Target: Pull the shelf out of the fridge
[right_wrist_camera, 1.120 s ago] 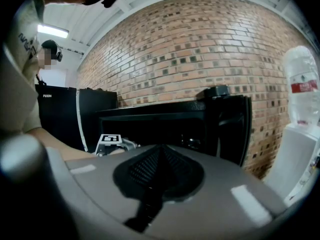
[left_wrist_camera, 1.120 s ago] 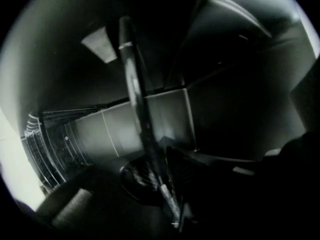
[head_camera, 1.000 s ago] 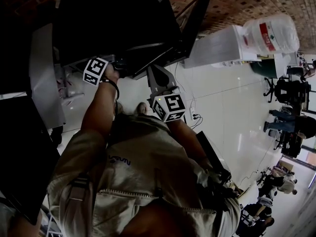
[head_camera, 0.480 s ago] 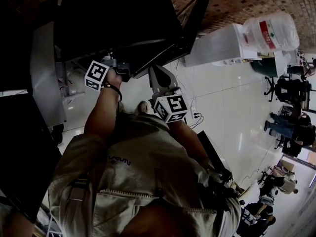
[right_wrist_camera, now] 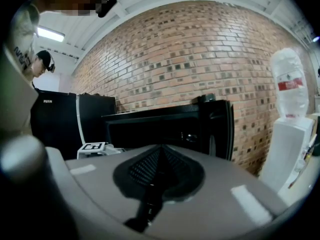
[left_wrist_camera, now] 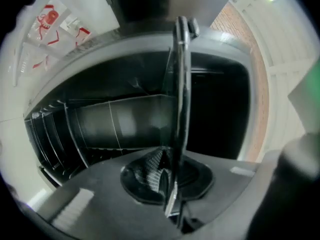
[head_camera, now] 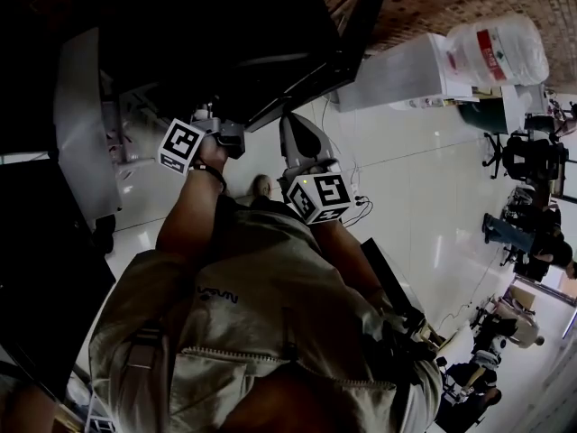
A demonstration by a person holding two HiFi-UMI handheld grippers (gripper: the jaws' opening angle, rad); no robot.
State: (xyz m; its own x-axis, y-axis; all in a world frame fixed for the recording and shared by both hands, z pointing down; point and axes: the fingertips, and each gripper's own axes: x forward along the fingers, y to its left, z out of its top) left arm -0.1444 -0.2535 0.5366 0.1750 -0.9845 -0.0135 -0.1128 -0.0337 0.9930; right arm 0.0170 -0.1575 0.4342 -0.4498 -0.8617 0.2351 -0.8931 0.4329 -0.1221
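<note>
The black fridge (head_camera: 207,34) stands open in front of me. Its thin dark shelf (left_wrist_camera: 181,84) runs edge-on up the left gripper view, and in the head view its front edge (head_camera: 270,97) sticks out of the cabinet. My left gripper (left_wrist_camera: 172,184) is shut on that front edge, the pads pinching it; from above it sits at the shelf's left corner (head_camera: 225,135). My right gripper (head_camera: 296,126) hangs just right of it, below the shelf, shut with nothing between its pads (right_wrist_camera: 150,176). Ribbed rails (left_wrist_camera: 50,139) line the fridge's inner wall.
The open fridge door (right_wrist_camera: 220,129) stands at the right of the cabinet. A white water dispenser (head_camera: 406,75) with a big bottle (head_camera: 496,52) is against the brick wall (right_wrist_camera: 200,59). Office chairs and people fill the far right. A cable (head_camera: 356,201) lies on the pale floor.
My left gripper has drawn back toward me, with the shelf edge in it, so the shelf stands further out of the fridge. The right gripper has drifted slightly right.
</note>
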